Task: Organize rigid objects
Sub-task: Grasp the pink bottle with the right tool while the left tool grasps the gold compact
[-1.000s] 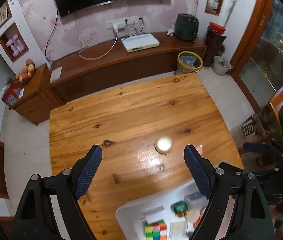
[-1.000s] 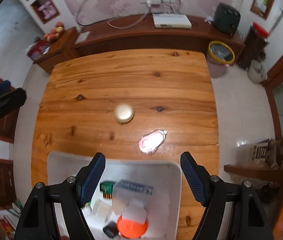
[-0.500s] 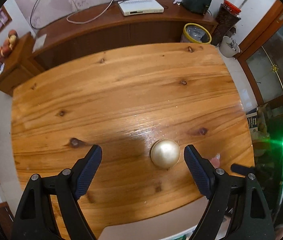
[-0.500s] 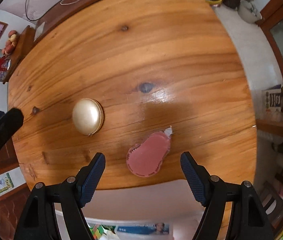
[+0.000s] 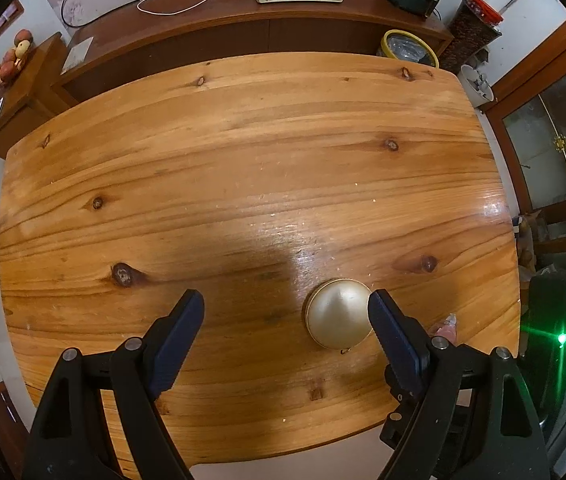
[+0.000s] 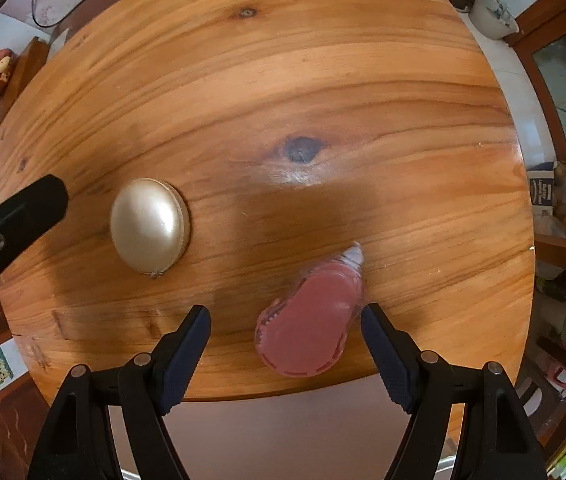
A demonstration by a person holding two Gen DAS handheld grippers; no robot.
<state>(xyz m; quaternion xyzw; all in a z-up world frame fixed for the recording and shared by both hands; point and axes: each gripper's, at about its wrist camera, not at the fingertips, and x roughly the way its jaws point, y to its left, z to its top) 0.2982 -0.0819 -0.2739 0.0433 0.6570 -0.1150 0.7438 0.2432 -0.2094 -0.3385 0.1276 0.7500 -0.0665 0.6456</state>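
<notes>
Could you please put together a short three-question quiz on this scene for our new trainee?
1. True or false: the left gripper is shut on the gold round case.
2. Which object lies between the fingers of the right gripper? A) the gold round case B) the pink correction-tape dispenser C) nothing
3. Fill in: both objects rest on the wooden ____.

Key
1. False: its jaws are open, and the case lies just inside the right-hand finger.
2. B: the dispenser lies toward the right-hand finger; the case lies apart, off to the left.
3. table
</notes>
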